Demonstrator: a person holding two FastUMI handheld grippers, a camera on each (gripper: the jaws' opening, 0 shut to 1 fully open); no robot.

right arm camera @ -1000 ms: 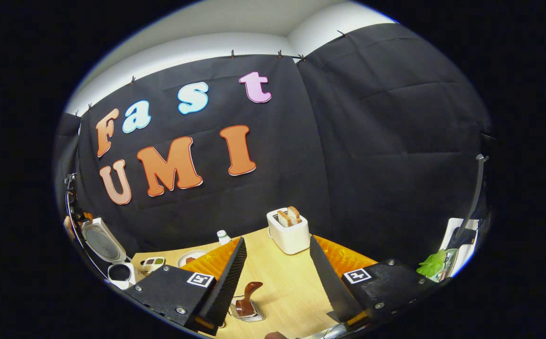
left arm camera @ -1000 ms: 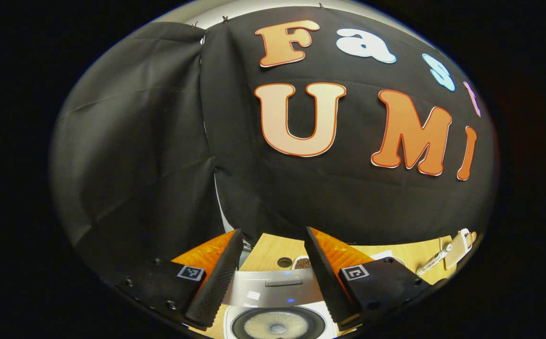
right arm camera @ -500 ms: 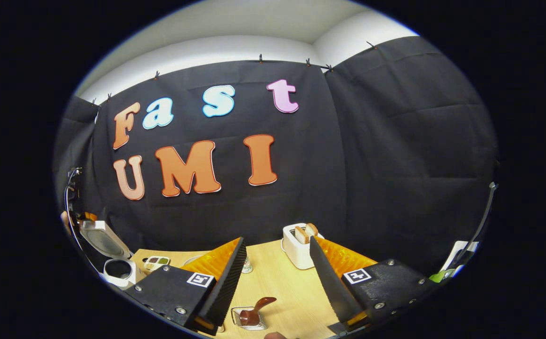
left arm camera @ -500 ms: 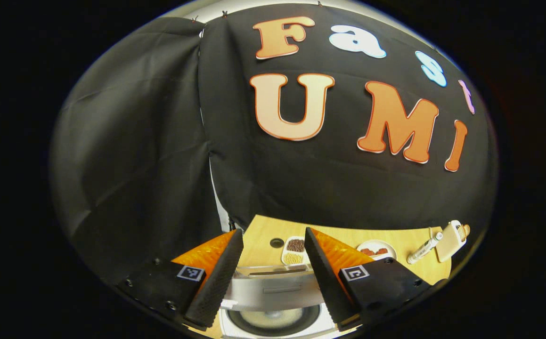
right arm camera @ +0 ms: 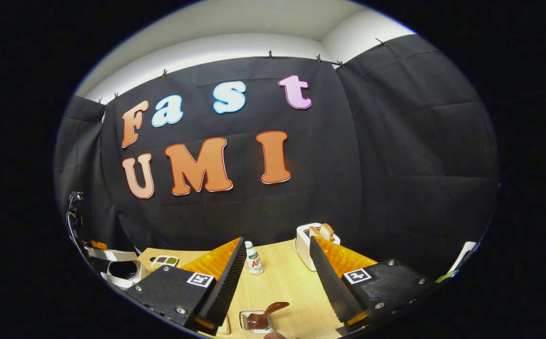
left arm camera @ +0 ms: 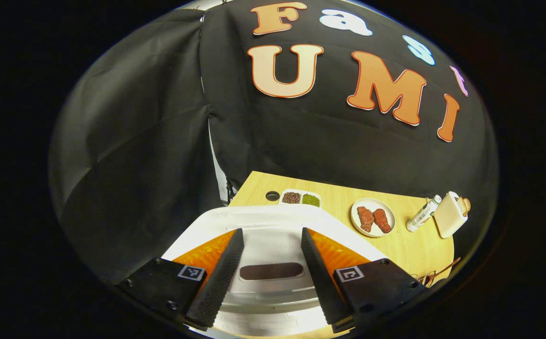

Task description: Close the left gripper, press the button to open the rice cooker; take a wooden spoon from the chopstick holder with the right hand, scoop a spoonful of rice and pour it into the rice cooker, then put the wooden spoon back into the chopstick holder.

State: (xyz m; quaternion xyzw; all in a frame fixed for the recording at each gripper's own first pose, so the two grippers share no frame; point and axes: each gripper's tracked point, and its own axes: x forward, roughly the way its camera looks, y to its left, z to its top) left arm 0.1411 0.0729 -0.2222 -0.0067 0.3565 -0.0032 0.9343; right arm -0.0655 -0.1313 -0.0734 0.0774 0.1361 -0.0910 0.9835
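The white rice cooker (left arm camera: 273, 226) lies under my left gripper (left arm camera: 269, 234), its lid (left arm camera: 263, 214) lowered over the pot. The open fingers straddle the lid's top, and a dark oval panel (left arm camera: 271, 271) shows between them. I cannot tell whether they touch the lid. In the right gripper view the cooker (right arm camera: 121, 273) sits at the far left, its lid (right arm camera: 108, 254) tilted low over the dark pot. My right gripper (right arm camera: 276, 240) is open and holds nothing. Below it, the brown wooden spoon (right arm camera: 265, 314) rests in the wire chopstick holder (right arm camera: 249, 324).
On the wooden table (left arm camera: 409, 245) beyond the cooker lie a small tray of beans (left arm camera: 301, 198), a plate with red pieces (left arm camera: 373, 216), a white bottle (left arm camera: 422, 214) and a toaster (left arm camera: 449, 214). The bottle (right arm camera: 254, 258) and toaster (right arm camera: 306, 238) stand ahead of my right gripper.
The cooker lid has swung down from upright and now covers the pot of rice seen before. My left gripper moved with it. The right gripper shifted only slightly.
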